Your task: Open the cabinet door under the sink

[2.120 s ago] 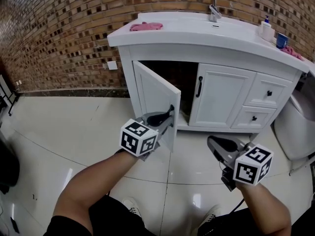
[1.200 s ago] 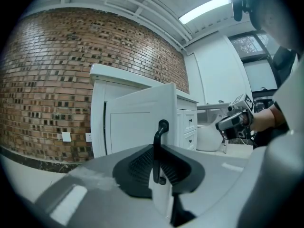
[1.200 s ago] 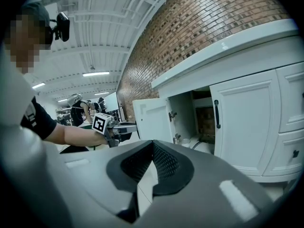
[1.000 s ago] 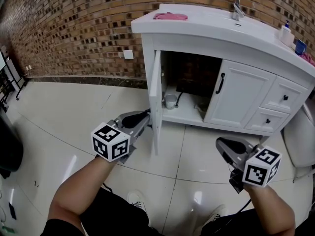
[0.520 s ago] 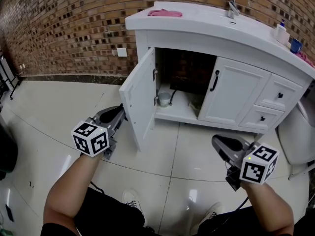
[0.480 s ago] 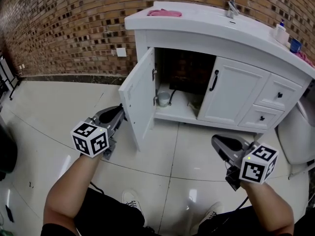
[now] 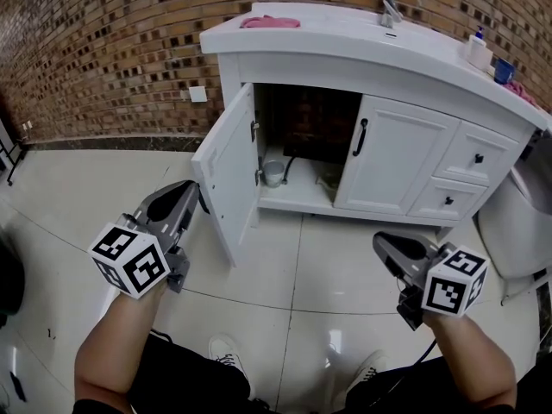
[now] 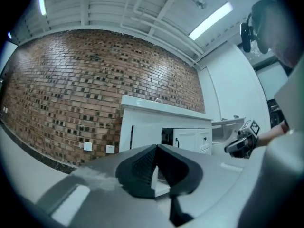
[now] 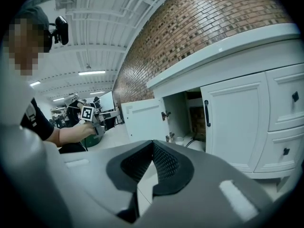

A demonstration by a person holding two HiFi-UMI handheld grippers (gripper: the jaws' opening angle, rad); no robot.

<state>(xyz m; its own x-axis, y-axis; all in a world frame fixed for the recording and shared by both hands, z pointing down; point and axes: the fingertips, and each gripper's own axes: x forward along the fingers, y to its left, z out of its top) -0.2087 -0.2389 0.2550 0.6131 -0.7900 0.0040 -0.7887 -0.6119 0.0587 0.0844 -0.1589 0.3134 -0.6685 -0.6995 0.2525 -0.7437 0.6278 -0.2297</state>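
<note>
A glossy pale tiled floor (image 7: 323, 261) is showing bright glints, and a rough brick wall (image 7: 103, 50) is running behind the white vanity (image 7: 401, 166) with its smooth curved counter (image 7: 345, 46). The cabinet door (image 7: 226, 175), a flat white panel with a framed face, is standing swung wide open at the left of the dark compartment under the sink. The left gripper (image 7: 195, 193) is hovering near the door's free edge. Its ribbed dark jaws have just been closing and are meeting on nothing. The right gripper (image 7: 380, 242) is hanging over the floor, jaws clenched together and empty.
</note>
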